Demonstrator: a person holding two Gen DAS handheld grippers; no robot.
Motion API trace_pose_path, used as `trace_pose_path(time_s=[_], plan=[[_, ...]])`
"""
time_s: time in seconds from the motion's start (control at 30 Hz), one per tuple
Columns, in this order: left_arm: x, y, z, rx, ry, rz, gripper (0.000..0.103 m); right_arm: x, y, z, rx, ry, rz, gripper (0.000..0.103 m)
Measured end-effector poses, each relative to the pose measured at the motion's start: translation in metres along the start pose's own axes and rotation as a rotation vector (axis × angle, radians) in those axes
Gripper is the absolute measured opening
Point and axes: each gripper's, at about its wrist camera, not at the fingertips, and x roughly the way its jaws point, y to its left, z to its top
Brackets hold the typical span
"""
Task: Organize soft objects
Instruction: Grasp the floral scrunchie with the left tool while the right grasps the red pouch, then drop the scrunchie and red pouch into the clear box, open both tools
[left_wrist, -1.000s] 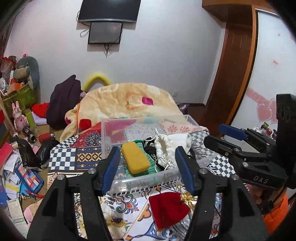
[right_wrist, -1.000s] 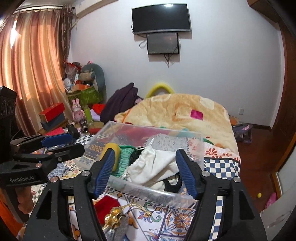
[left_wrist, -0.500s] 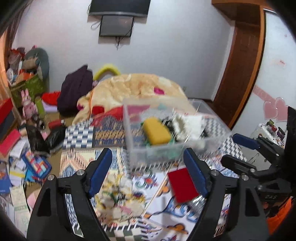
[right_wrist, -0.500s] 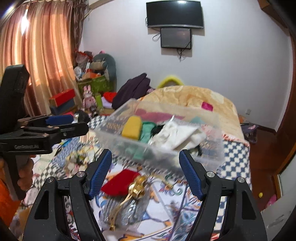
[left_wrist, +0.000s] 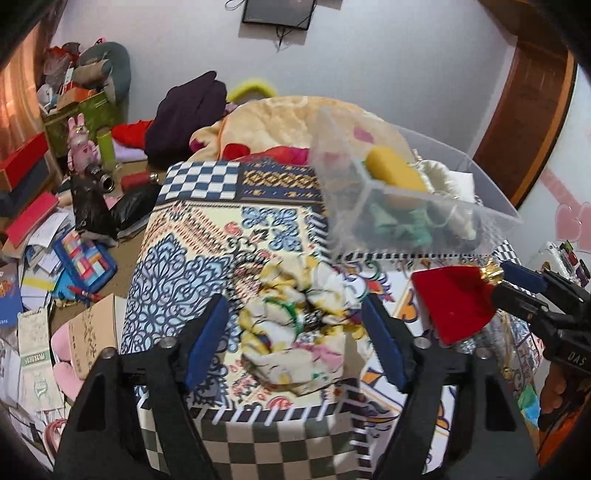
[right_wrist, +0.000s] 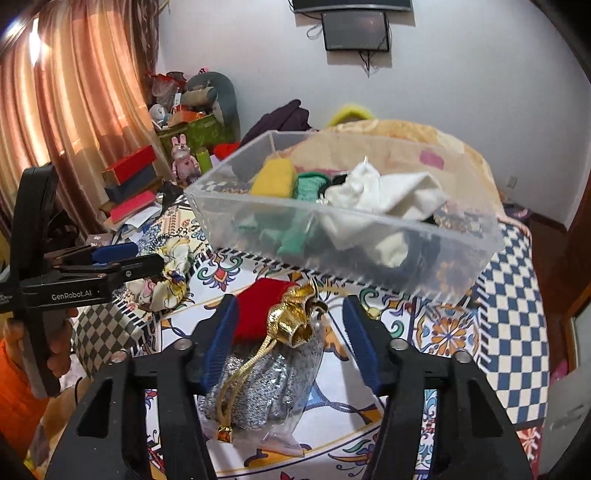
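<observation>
Currently, left view: my left gripper (left_wrist: 295, 339) spread wide, empty, over floral scrunchie (left_wrist: 299, 332) on tabletop (left_wrist: 184, 258). Right view: right gripper (right_wrist: 291, 339) wide, empty, straddling silver pouch (right_wrist: 266, 384); clear bin (right_wrist: 343, 236) behind.

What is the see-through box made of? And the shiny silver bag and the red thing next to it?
The box looks like clear hard plastic: you can see the things inside through its stiff, straight walls. The silver bag seems to be glittery fabric with a crinkly gold top and gold cord. The red pouch looks like soft velvet or felt, matte and fuzzy, though I can't be sure which.
</observation>
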Motion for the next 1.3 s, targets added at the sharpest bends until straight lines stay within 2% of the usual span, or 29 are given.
trace_pose_path(time_s=[0.1, 0.17, 0.27, 0.3, 0.37, 0.47, 0.77, 1.03, 1.3], plan=[[0.005, 0.010, -0.002, -0.051, 0.012, -0.020, 0.061, 0.001, 0.002, -0.003, 0.008, 0.013, 0.018, 0.040], [0.010, 0.013, -0.003, -0.066, 0.030, -0.034, 0.049, 0.002, 0.004, -0.004, 0.002, 0.022, 0.025, 0.031], [0.014, 0.013, -0.004, -0.063, 0.038, -0.031, 0.042, 0.002, 0.005, -0.005, 0.000, 0.024, 0.035, 0.023], [0.013, 0.012, -0.005, -0.057, 0.036, -0.032, 0.041, 0.001, 0.005, -0.005, -0.003, 0.024, 0.036, 0.021], [0.012, 0.011, -0.006, -0.058, 0.037, -0.041, 0.030, 0.000, 0.005, -0.005, -0.005, 0.028, 0.049, 0.017], [0.010, 0.012, -0.006, -0.064, 0.032, -0.047, 0.022, -0.002, 0.005, -0.003, -0.007, 0.013, 0.048, 0.014], [-0.022, -0.010, 0.003, 0.019, -0.062, -0.040, 0.018, -0.028, 0.001, 0.005, 0.004, -0.069, 0.039, 0.013], [-0.051, -0.041, 0.022, 0.084, -0.151, -0.096, 0.018, -0.056, -0.010, 0.016, 0.021, -0.156, 0.018, 0.013], [-0.059, -0.071, 0.050, 0.137, -0.214, -0.133, 0.018, -0.079, -0.029, 0.034, 0.044, -0.247, -0.049, 0.013]])
